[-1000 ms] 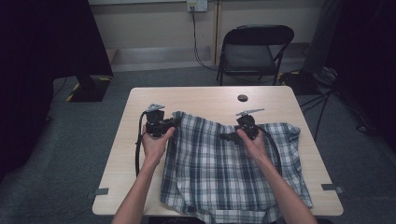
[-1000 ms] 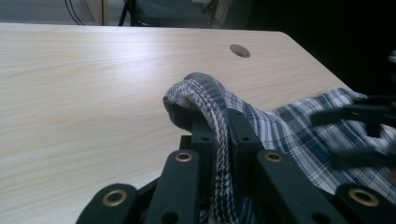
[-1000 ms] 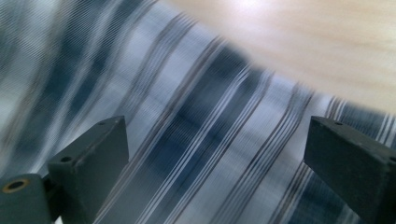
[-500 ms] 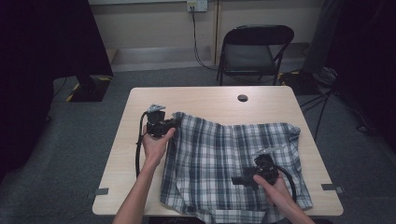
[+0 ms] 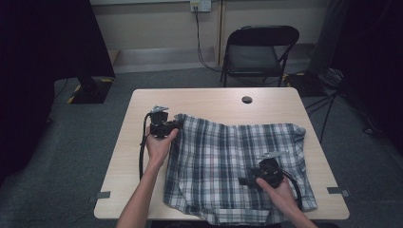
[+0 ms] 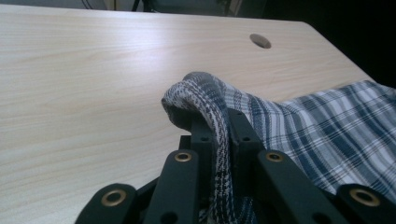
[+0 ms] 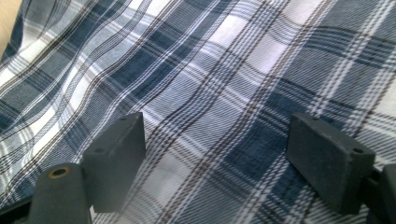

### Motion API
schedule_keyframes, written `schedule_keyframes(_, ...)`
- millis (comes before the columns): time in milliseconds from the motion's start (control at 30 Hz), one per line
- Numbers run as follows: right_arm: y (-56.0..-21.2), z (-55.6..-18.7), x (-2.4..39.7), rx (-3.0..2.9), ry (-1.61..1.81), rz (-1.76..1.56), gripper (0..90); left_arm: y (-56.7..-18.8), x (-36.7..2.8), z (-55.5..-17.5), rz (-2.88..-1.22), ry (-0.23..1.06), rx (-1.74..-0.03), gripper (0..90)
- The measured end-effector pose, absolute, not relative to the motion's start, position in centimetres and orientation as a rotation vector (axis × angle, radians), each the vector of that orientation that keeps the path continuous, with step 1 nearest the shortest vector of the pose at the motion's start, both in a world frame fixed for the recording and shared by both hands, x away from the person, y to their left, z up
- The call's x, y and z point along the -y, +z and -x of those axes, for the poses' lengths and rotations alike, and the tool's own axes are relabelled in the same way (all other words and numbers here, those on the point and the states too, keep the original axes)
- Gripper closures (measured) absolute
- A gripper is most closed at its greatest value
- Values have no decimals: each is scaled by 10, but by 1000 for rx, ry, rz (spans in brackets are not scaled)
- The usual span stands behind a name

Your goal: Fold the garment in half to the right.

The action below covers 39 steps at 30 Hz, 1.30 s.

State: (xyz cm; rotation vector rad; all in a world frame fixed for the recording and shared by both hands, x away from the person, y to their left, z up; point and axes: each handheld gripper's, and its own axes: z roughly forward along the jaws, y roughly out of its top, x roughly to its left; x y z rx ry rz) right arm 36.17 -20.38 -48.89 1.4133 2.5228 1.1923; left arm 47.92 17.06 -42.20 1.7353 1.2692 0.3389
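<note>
Wooden table (image 5: pixel 214 102), plaid cloth (image 5: pixel 228 161), left gripper (image 5: pixel 177 122) clamping corner

Bare recording room — black curtains (image 5: pixel 47 42), folding chair (image 5: pixel 259 50), one table (image 5: pixel 209 102).

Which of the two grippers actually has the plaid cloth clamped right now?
The left gripper, at the far left corner of the blue-and-white plaid cloth: its fingers pinch a bunched edge. The right gripper hangs open above flat fabric.
</note>
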Motion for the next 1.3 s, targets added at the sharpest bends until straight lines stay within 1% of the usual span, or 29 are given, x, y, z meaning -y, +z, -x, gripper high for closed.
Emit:
schedule_keyframes(133,-489,-368,204,-2522,1168,-1381,196,-424,-171,-481,-1729,335,-1283,833)
schedule_keyframes(167,-489,-369,204,-2533,1151,-1358,210,-424,-171,-481,-1731,339,-1283,833)
schedule_keyframes(200,-488,-370,204,-2530,1124,-1333,256,-423,-170,-480,-1731,340,-1284,833)
schedule_keyframes(233,-489,-369,204,-2516,1093,-1306,260,-423,-170,-480,-1733,338,-1284,833)
schedule_keyframes(333,-488,-372,205,-2530,1055,-1256,260,-423,-171,-479,-1741,336,-1287,833)
schedule_keyframes(400,-488,-374,207,-2525,1071,-1286,256,-422,-171,-478,-1745,337,-1282,832)
schedule_keyframes(500,-486,-370,207,-2512,1072,-1305,196,-423,-171,-479,-1743,336,-1281,831)
schedule_keyframes(533,-482,-367,208,-2526,1109,-1292,195,-423,-172,-479,-1741,335,-1283,831)
schedule_keyframes(567,-476,-361,209,-2541,1168,-1271,219,-424,-172,-480,-1741,332,-1286,831)
schedule_keyframes(633,-464,-345,209,-2563,1261,-1215,217,-424,-172,-480,-1744,333,-1287,829)
schedule_keyframes(733,-449,-311,209,-2625,1310,-1142,273,-424,-172,-481,-1742,331,-1288,827)
schedule_keyframes(833,-447,-274,212,-2648,1328,-1078,318,-424,-171,-481,-1746,334,-1288,827)
schedule_keyframes(933,-450,-249,214,-2644,1358,-1033,344,-424,-170,-480,-1749,335,-1289,824)
schedule_keyframes(1033,-460,-239,208,-2695,1314,-1004,306,-424,-171,-480,-1750,334,-1293,819)
schedule_keyframes(1200,-479,-245,203,-2743,1167,-1040,319,-424,-171,-480,-1754,337,-1293,820)
schedule_keyframes(1300,-486,-247,202,-2751,1147,-1039,318,-424,-170,-480,-1761,339,-1290,822)
